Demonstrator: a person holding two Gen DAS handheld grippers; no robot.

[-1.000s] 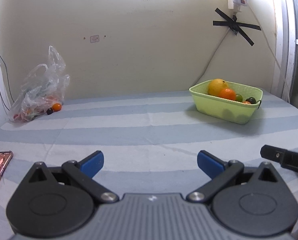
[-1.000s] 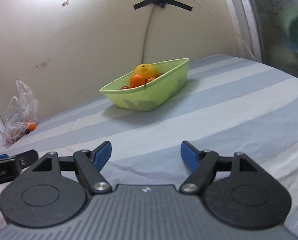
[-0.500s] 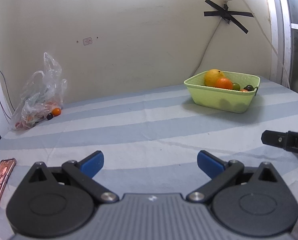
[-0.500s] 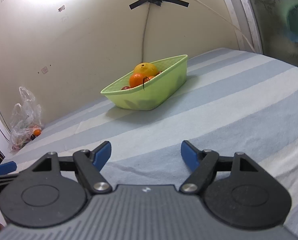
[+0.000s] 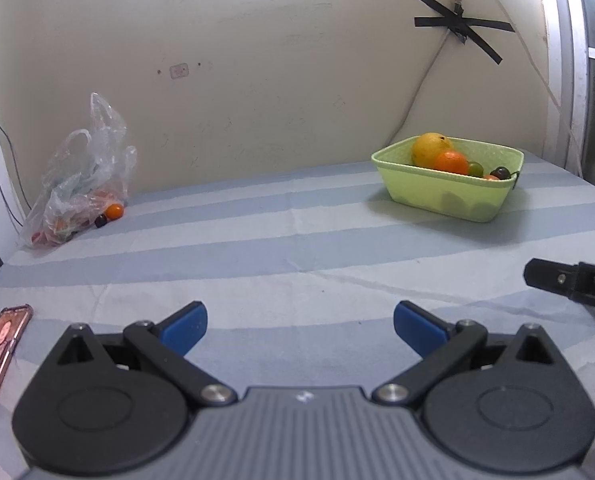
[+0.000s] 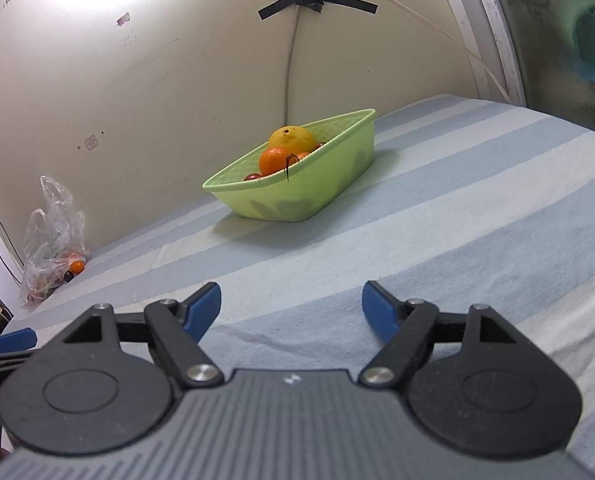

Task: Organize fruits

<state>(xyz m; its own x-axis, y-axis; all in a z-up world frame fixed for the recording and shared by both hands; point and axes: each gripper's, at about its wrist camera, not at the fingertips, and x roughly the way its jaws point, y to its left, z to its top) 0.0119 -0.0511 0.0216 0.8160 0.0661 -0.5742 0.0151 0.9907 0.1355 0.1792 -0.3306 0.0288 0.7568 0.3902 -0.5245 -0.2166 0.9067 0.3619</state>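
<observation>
Both jaws wide, nothing held. Left gripper [image 5: 299, 326]: plastic bag [image 5: 79, 184] with loose fruit at 10 o'clock, far off. Right gripper [image 6: 291, 306]: green basket [image 6: 297, 196] at 12 o'clock, long axis running away rightward. Judged: left nearer bag, right nearer basket.

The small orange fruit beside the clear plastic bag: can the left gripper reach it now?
Probably yes. The left gripper is open and empty, and only bare striped cloth lies between it and the small orange fruit beside the clear plastic bag.
</observation>
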